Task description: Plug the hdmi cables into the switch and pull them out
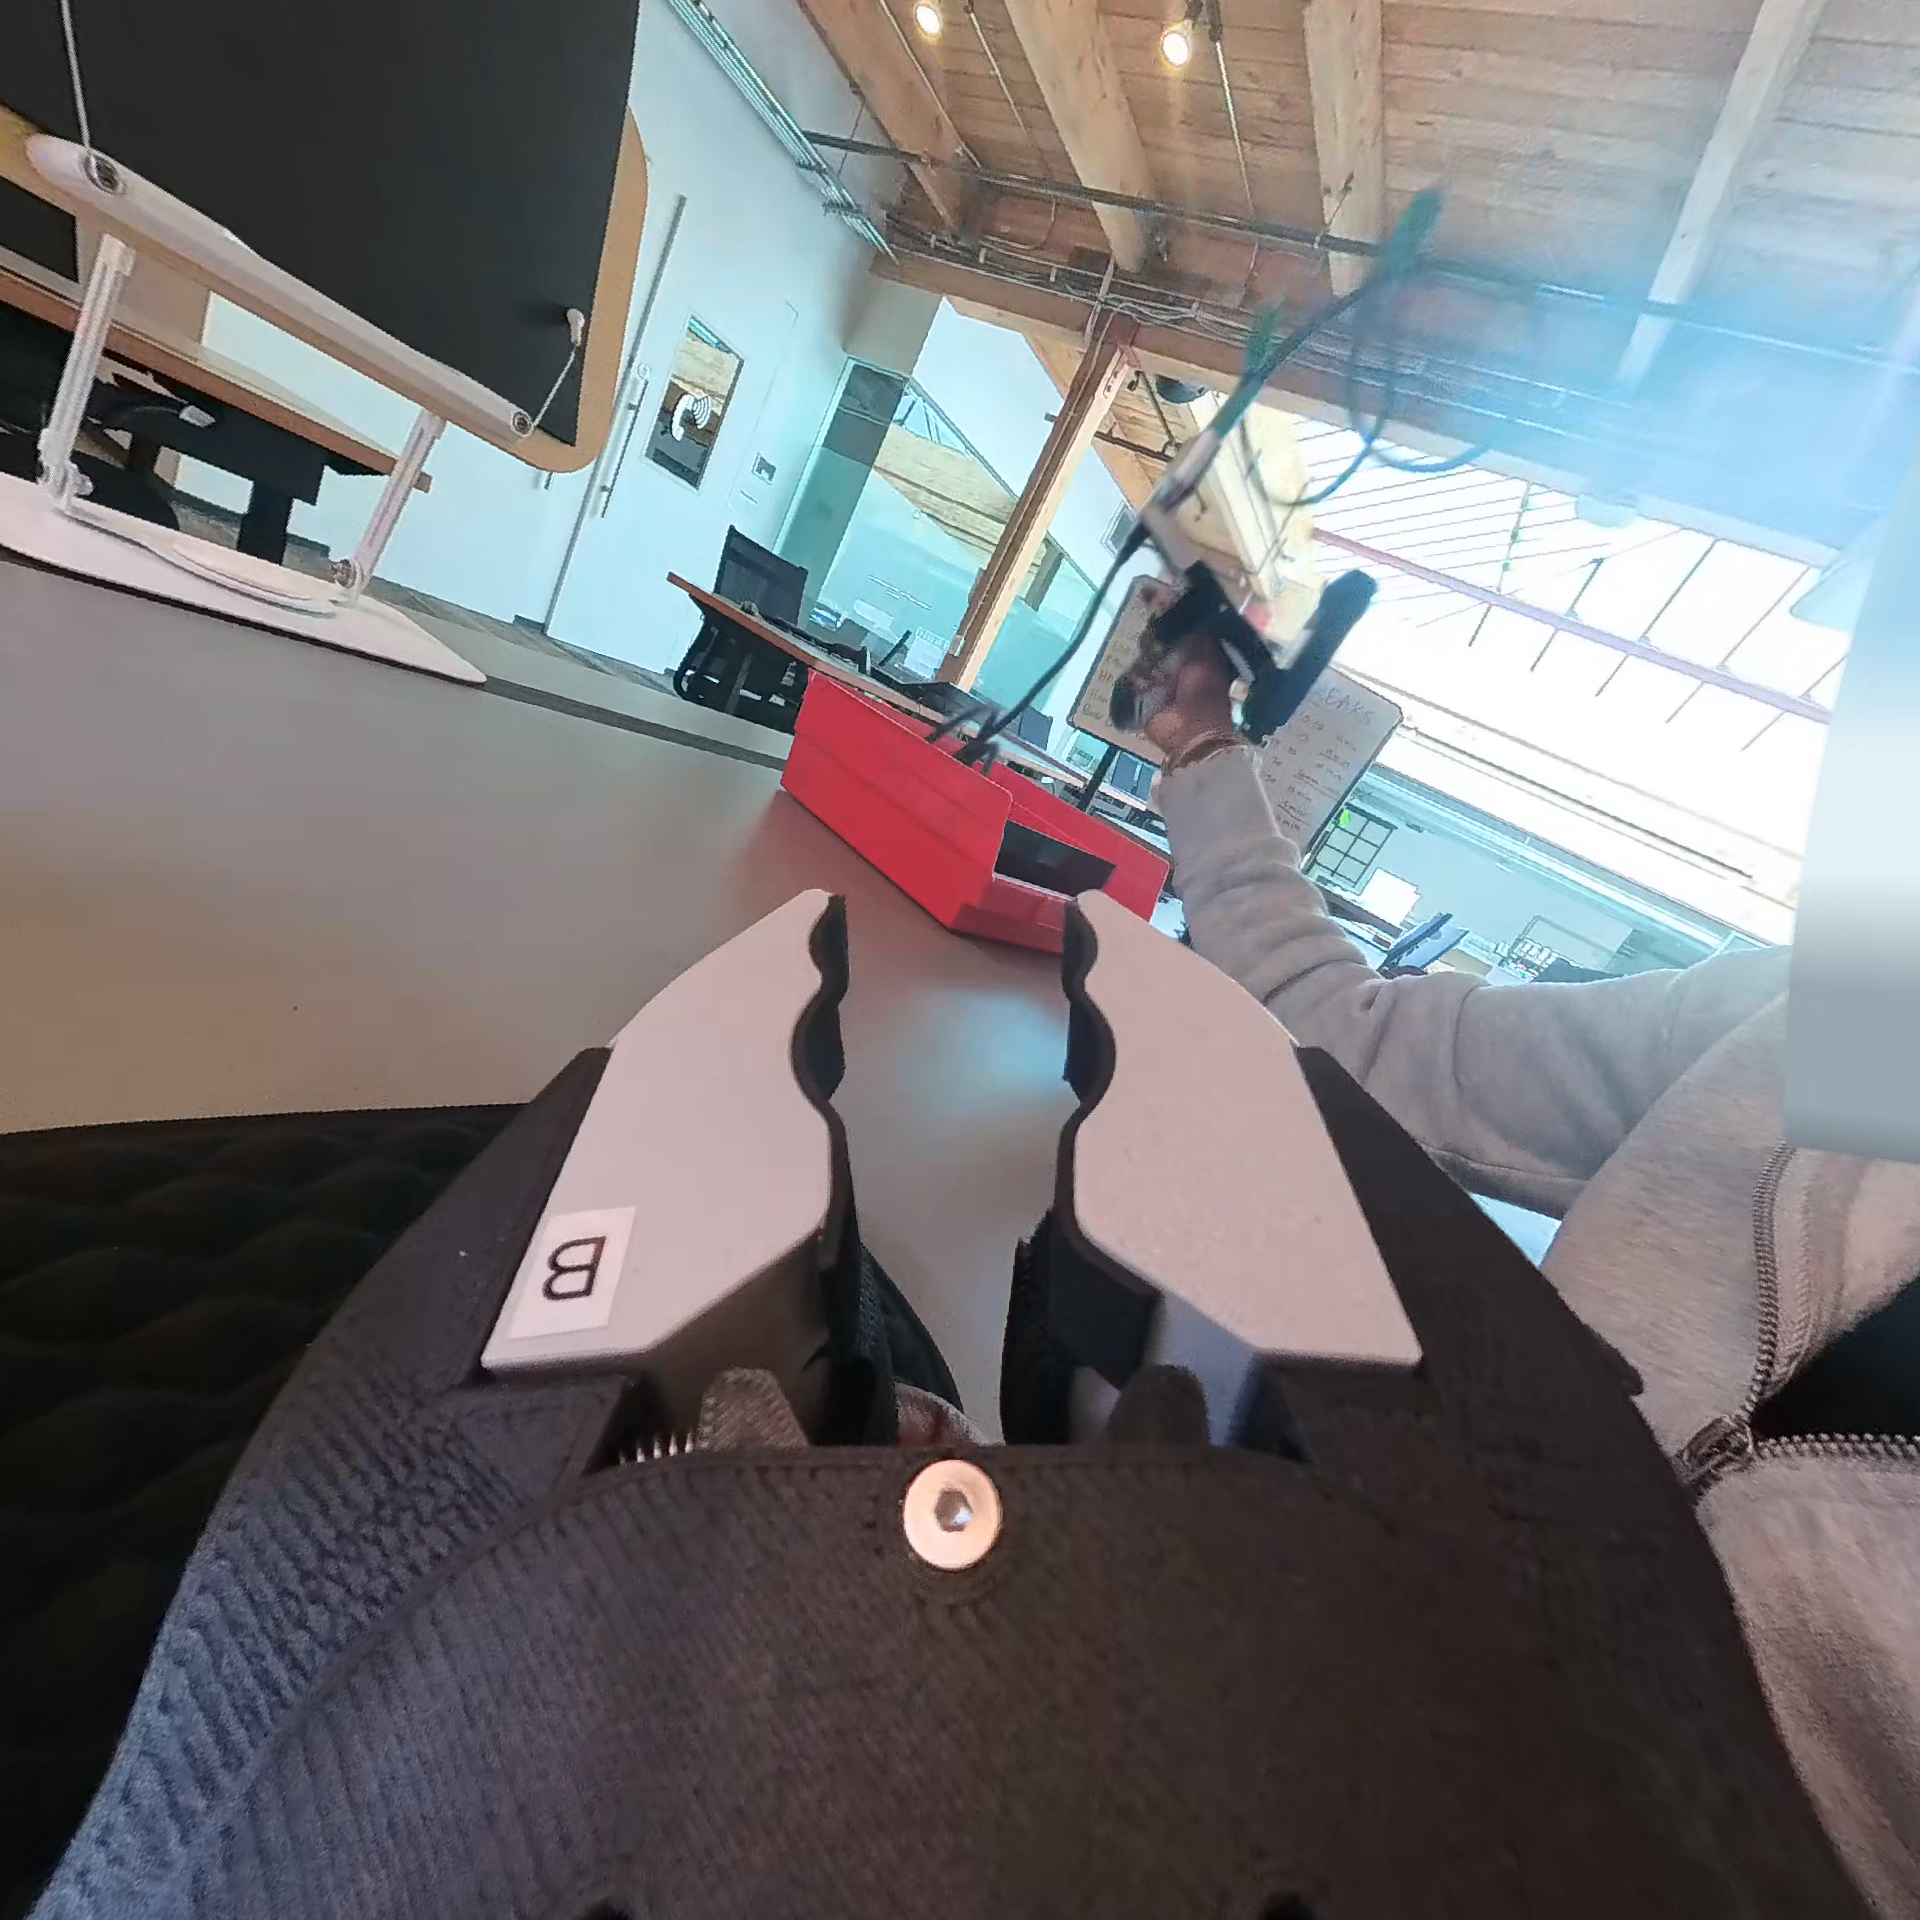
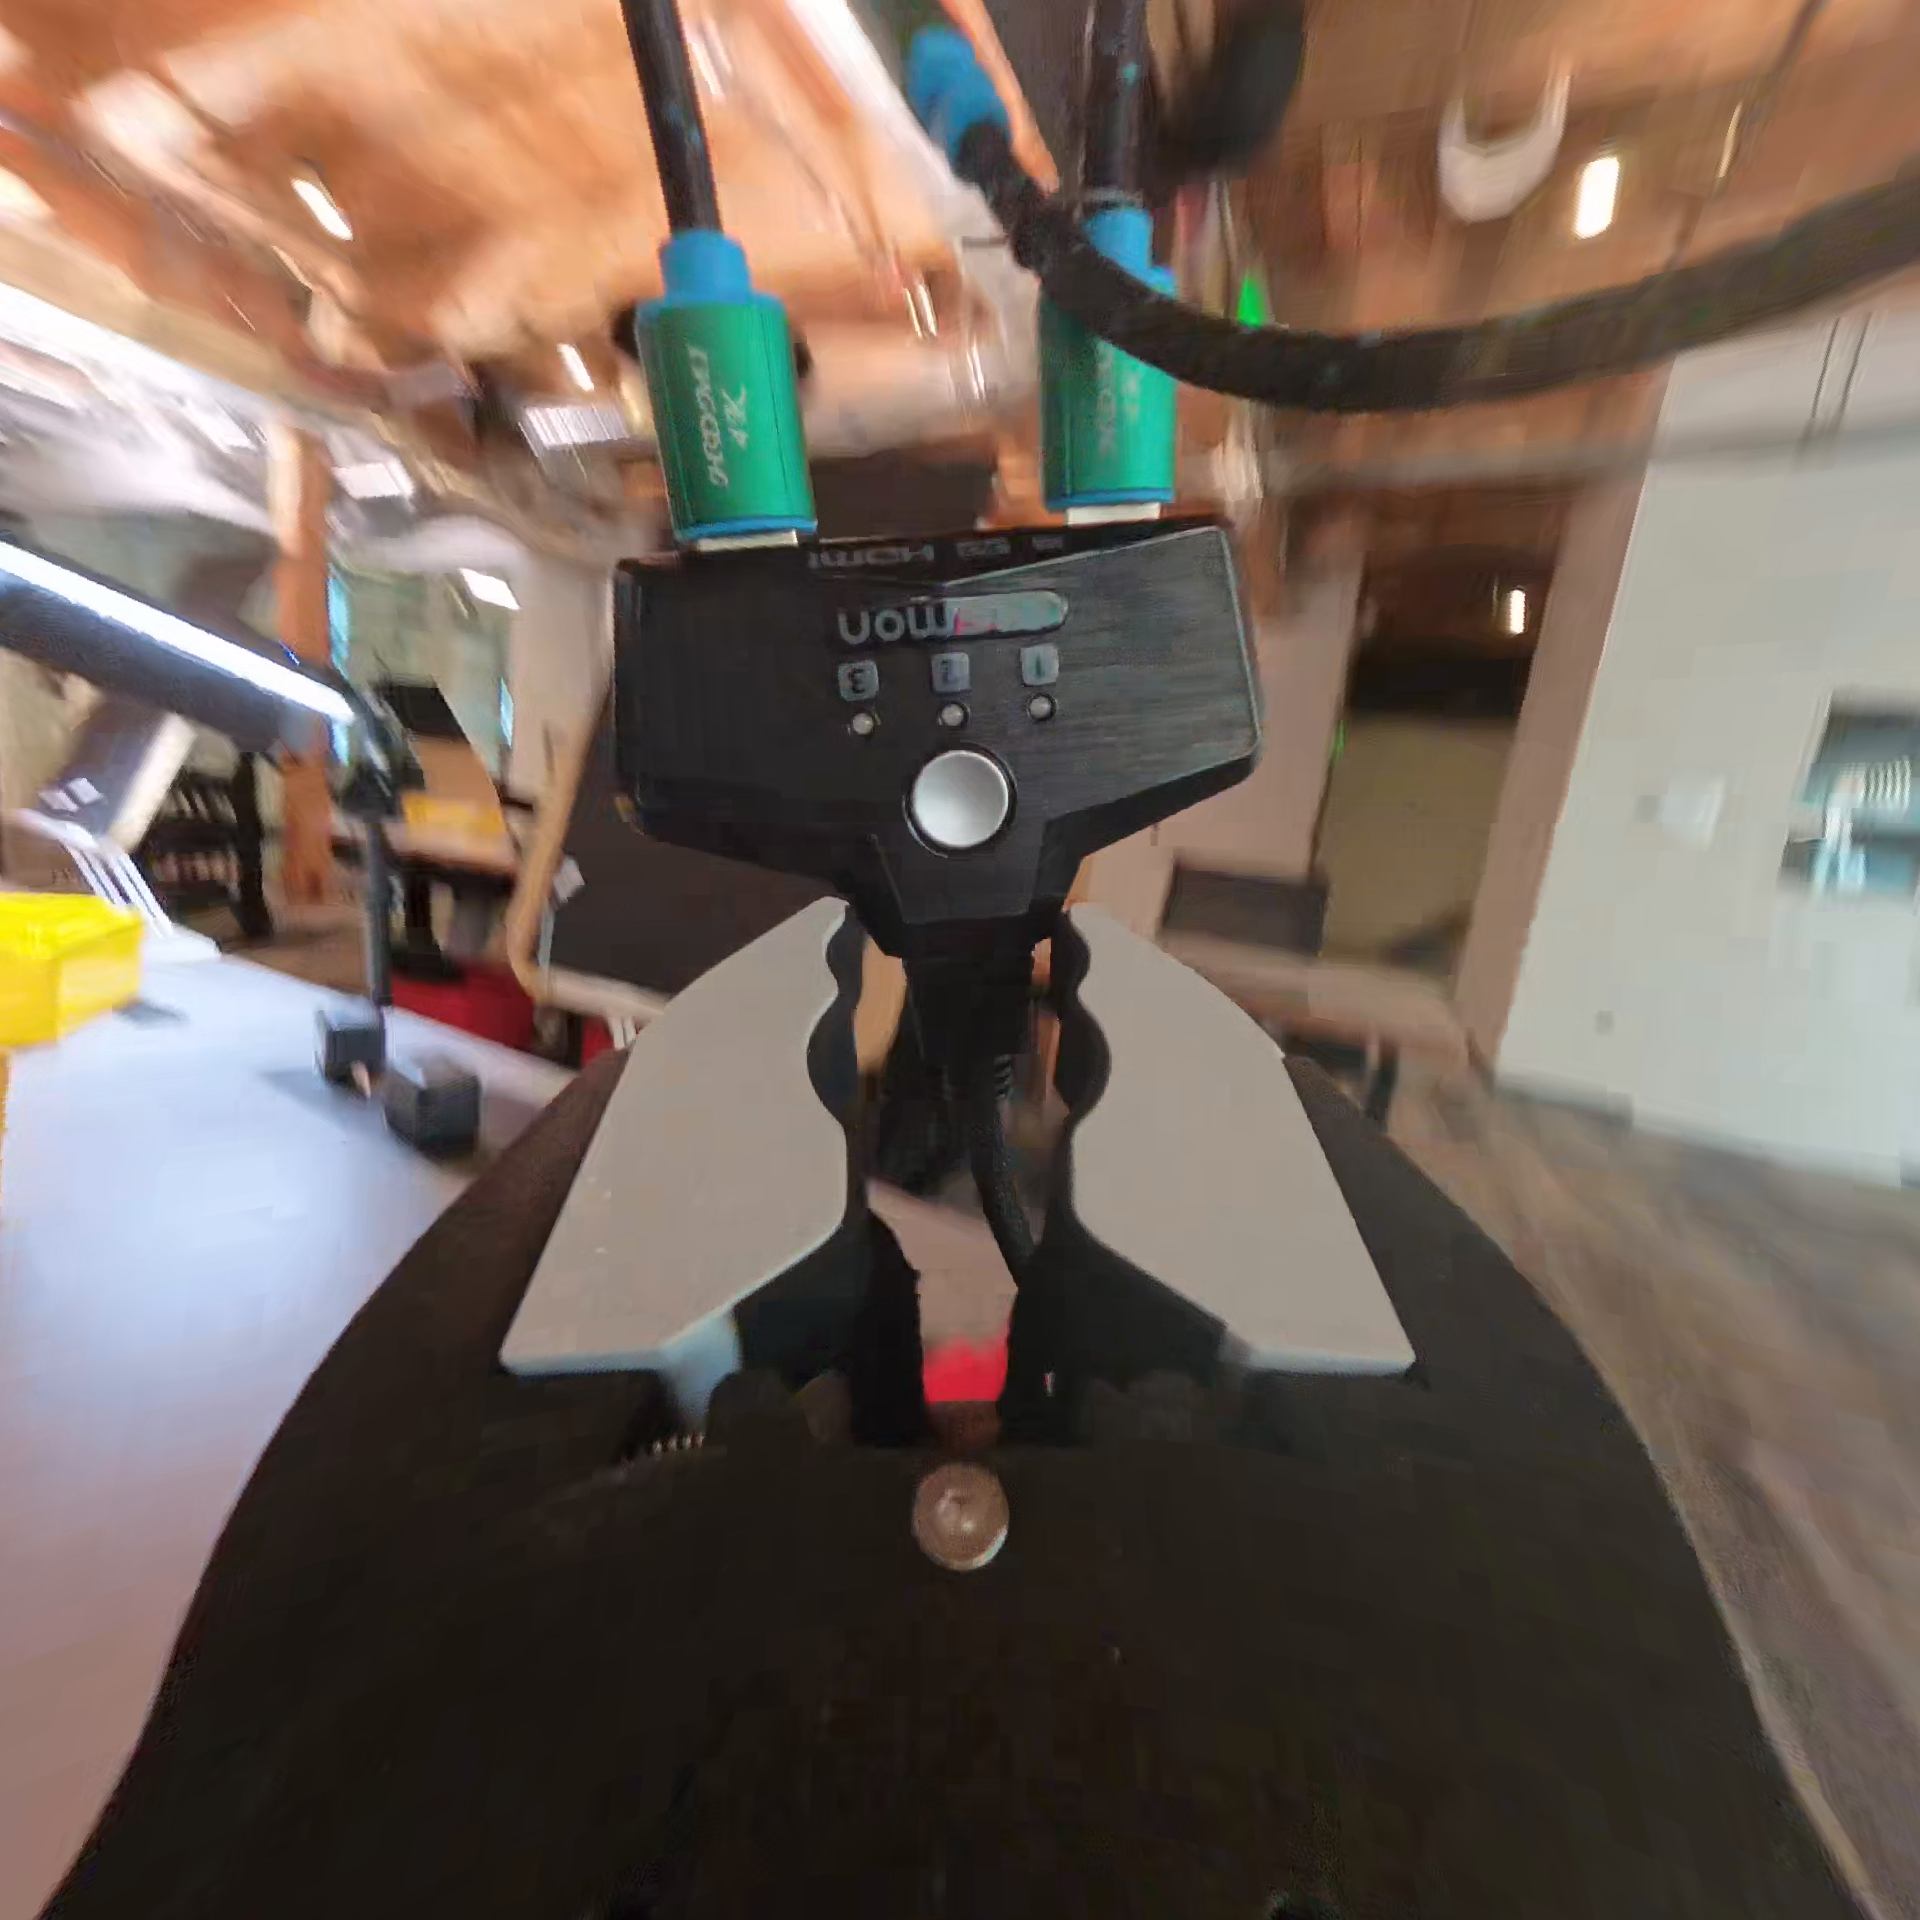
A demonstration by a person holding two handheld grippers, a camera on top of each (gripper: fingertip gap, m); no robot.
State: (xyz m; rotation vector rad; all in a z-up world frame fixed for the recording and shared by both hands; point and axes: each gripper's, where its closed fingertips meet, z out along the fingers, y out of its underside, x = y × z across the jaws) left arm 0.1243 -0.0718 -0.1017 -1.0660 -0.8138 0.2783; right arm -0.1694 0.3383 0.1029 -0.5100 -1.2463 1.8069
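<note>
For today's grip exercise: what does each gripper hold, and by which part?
Right gripper clamps the black brushed-metal HDMI switch by its narrow tail end; left gripper holds nothing.

Bright daylit room; windows [image 1: 1538, 665] at far right blown out, bluish flare spreading over the upper right of the left wrist view. Ceiling spotlights [image 1: 1175, 44] glare small and hard. Wide-angle bending at the edges, beams curving. Raised right gripper [image 1: 1236, 603] smeared by motion. Right wrist view: background streaked with blur, switch [image 2: 935, 717] fairly sharp, soft sheen on the table [image 1: 966, 1039]
</note>
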